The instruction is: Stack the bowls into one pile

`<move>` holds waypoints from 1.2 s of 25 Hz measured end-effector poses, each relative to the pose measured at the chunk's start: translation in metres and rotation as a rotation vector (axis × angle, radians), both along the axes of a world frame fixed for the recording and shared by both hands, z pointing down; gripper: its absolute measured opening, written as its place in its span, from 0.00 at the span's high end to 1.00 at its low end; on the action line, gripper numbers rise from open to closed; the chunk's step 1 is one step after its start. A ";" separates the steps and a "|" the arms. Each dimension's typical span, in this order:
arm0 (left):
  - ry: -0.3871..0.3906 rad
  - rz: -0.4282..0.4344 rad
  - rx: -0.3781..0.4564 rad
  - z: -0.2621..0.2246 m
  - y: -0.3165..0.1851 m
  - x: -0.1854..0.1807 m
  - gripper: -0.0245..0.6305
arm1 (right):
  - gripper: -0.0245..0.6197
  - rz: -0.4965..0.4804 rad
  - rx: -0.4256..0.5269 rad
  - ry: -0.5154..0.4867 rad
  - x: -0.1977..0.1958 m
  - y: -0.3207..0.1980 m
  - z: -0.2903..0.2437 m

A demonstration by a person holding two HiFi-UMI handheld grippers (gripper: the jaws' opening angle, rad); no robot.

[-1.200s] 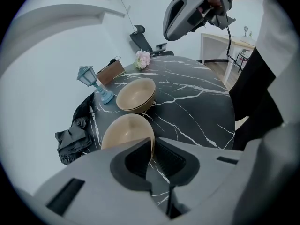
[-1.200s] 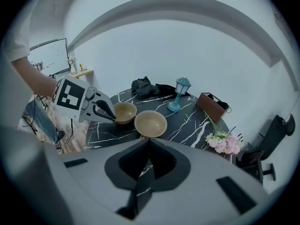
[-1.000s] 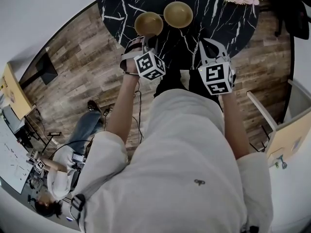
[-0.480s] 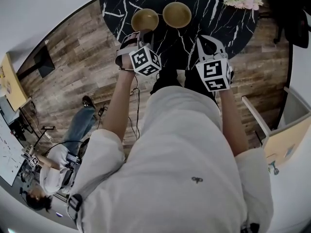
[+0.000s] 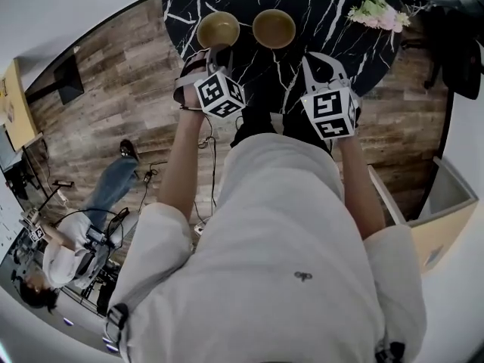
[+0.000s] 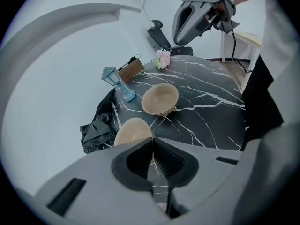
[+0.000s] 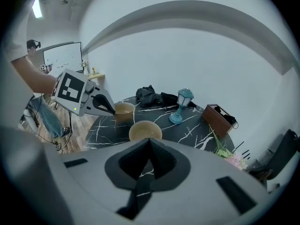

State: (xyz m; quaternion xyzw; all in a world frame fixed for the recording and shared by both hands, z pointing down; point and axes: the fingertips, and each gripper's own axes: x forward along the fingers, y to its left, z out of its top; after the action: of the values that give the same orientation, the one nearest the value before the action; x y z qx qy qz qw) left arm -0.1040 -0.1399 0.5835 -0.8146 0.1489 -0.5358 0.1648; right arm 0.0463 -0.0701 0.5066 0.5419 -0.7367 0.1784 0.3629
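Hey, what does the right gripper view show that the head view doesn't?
Only the right gripper view: a brown box and the full blue lantern toward the far side of the black marble table. Only the head view: the person's right forearm, seen from above. Both: that table, the two bowls standing apart and unstacked, and the flowers.

Round black marble-pattern table (image 5: 333,25) stands directly ahead of the right gripper (image 5: 321,57). Wood-plank floor (image 5: 113,89) extends below and to its left. Plain white wall (image 7: 187,55) rises beyond the table. Ceiling light (image 7: 36,7) is at upper left.
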 end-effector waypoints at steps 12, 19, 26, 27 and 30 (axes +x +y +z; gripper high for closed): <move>0.018 -0.059 0.063 -0.031 0.010 0.035 0.94 | 0.95 -0.055 0.022 -0.017 0.032 -0.004 -0.008; 0.042 -0.048 0.060 -0.033 0.029 0.070 0.94 | 0.95 -0.059 0.026 -0.011 0.053 -0.001 -0.010; 0.036 -0.003 0.073 -0.026 0.043 0.103 0.94 | 0.95 -0.061 0.017 0.000 0.074 0.013 -0.006; 0.033 0.003 0.076 -0.025 0.044 0.106 0.94 | 0.95 -0.060 0.017 0.000 0.077 0.015 -0.006; 0.026 0.013 0.087 -0.021 0.045 0.114 0.94 | 0.95 -0.057 0.018 -0.002 0.086 0.020 -0.006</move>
State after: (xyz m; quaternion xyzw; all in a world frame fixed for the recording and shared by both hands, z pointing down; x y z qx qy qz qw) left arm 0.0100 -0.0945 0.5630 -0.8147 0.1689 -0.5170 0.2013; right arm 0.1323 -0.0504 0.5002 0.5239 -0.7538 0.1620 0.3619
